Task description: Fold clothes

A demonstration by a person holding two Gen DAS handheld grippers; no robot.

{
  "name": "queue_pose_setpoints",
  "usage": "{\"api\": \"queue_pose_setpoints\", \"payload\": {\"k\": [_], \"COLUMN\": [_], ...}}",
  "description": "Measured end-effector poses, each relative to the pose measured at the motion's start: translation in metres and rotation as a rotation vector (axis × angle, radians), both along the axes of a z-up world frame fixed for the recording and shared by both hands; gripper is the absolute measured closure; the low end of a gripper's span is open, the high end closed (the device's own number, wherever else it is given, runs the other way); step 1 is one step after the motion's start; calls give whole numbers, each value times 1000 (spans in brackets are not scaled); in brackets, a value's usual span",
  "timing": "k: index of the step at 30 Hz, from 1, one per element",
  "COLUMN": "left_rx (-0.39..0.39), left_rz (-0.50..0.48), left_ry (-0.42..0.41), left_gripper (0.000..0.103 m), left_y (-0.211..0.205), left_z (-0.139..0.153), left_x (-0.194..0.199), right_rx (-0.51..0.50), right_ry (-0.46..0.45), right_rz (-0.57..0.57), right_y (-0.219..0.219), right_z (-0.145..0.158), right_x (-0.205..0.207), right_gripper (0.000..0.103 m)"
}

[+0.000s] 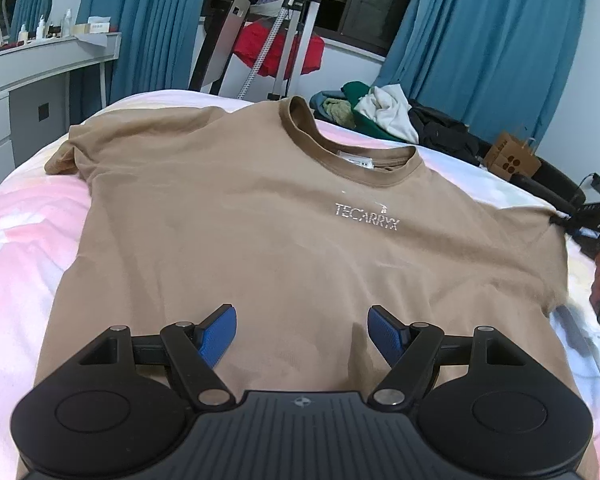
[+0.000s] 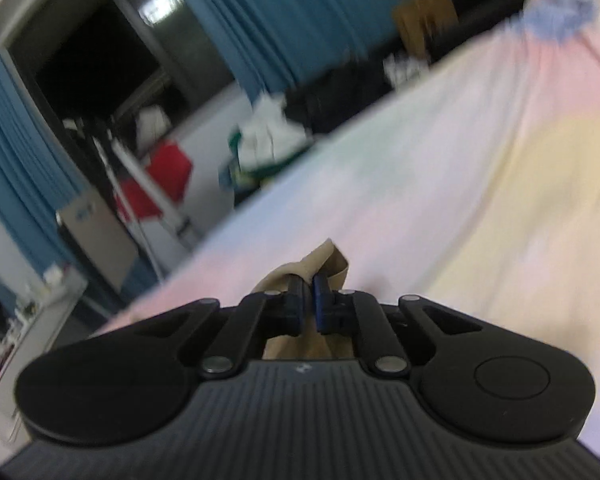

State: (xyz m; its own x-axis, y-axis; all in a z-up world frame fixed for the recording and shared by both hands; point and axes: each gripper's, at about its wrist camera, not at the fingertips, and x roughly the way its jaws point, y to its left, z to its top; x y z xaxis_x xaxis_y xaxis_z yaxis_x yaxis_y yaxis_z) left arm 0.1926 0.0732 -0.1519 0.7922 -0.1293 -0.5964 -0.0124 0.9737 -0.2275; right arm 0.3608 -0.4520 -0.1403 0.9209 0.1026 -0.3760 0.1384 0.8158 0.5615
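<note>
A tan T-shirt (image 1: 260,220) with white lettering lies spread face up on the bed, collar toward the far side. My left gripper (image 1: 302,320) is open and empty, hovering over the shirt's lower part, blue pads apart. My right gripper (image 2: 307,288) is shut on the tan T-shirt's sleeve edge (image 2: 324,258); it also shows in the left wrist view (image 1: 560,221) at the shirt's right sleeve. The right wrist view is blurred.
The bed has a pastel pink, white and yellow sheet (image 1: 16,248). A pile of other clothes (image 1: 376,110) lies at the far edge. A grey desk (image 1: 40,76), a metal rack with red cloth (image 1: 280,48), a cardboard box (image 1: 512,158) and blue curtains stand behind.
</note>
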Motion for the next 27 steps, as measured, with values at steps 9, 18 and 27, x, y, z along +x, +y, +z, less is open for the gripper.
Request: {"api": "queue_pose_setpoints", "payload": {"k": [9,18,27], "left_rx": [-5,-45,-100], "left_rz": [17,34,69], "left_ry": [-19,-34,-17], "left_gripper": [29,29,29], "left_y": [2,8,16], "left_z": [8,22,23], "left_x": [-4,-20,-21], "right_rx": [26,365,306], "right_ry": [55,233,305], "right_rz": [-54,14,15], "right_y": [-8,-12,20], "right_z": [-10,-36,-58], "right_x": [-9,-68,-59], "right_gripper": [46,39,80]}}
